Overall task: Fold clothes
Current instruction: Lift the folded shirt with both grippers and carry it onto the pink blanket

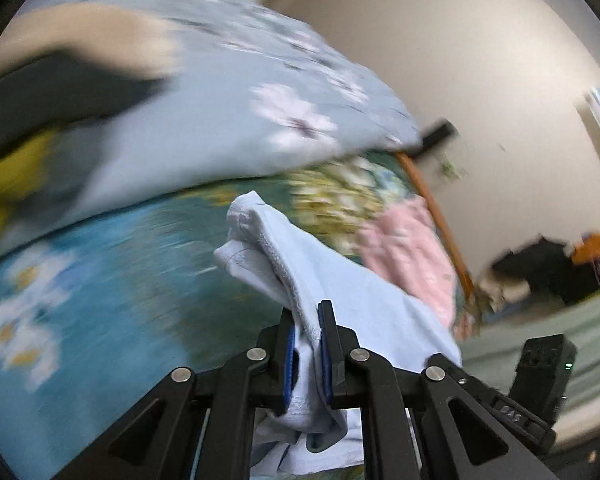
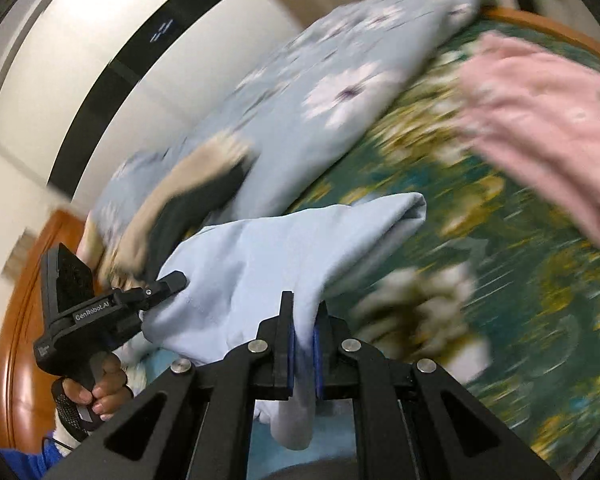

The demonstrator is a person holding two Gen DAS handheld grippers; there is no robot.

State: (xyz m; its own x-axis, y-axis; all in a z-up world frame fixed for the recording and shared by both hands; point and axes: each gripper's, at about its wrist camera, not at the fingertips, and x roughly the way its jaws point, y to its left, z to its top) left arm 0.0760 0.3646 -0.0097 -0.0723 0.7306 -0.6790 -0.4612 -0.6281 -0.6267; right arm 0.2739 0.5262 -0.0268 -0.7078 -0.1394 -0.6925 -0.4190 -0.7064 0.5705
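pale blue garment, held up over the flowered bedsheet. pinched at one edge by the left gripper, jaws closed on the cloth; pinched at another by the right gripper, likewise clamped. pink clothing lying farther along the bed, beside a blue floral quilt; both blurred, perhaps touching.

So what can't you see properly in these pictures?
- Pale blue cotton garment: which kind it is. Both views show it bunched, with its lower end behind the left tongs and right tongs.
- Pink fuzzy garment: blurred by motion and cut off by the right wrist view's edge.
- Floral bedsheet: its pattern is smeared by motion in both views.
- Dark and beige item on the light blue flowered quilt: too blurred to identify.
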